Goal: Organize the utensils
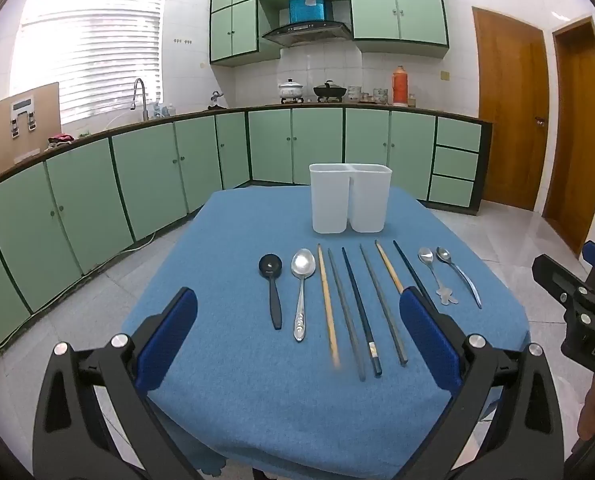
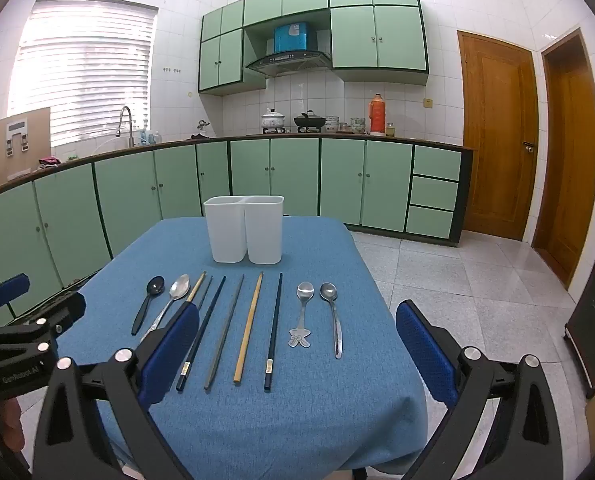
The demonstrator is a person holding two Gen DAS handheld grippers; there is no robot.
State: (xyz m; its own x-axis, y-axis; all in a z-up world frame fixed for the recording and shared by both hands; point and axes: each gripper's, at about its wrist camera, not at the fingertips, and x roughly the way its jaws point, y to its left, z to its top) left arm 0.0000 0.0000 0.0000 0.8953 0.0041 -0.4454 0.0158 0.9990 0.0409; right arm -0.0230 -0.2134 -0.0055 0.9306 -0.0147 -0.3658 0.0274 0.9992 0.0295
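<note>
While jaws gape | left hand-held gripper (image 2: 37,292) reads "GenRobot.AI" (white lettering)

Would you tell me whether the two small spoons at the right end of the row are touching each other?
Apart: the right wrist view shows blue cloth between the figure-handled spoon and the plain spoon.

This is a home kitchen. Green cabinets (image 2: 281,176) run along the tiled back wall under a dark counter, with more cabinets (image 2: 377,36) in the upper middle of the frame. A range hood (image 2: 289,62) hangs over a stove holding a pot (image 2: 272,119) and a wok (image 2: 310,121). A tap (image 2: 124,124) stands at middle left below a window blind (image 2: 85,68). Wooden doors (image 2: 497,136) fill the right side.
</note>
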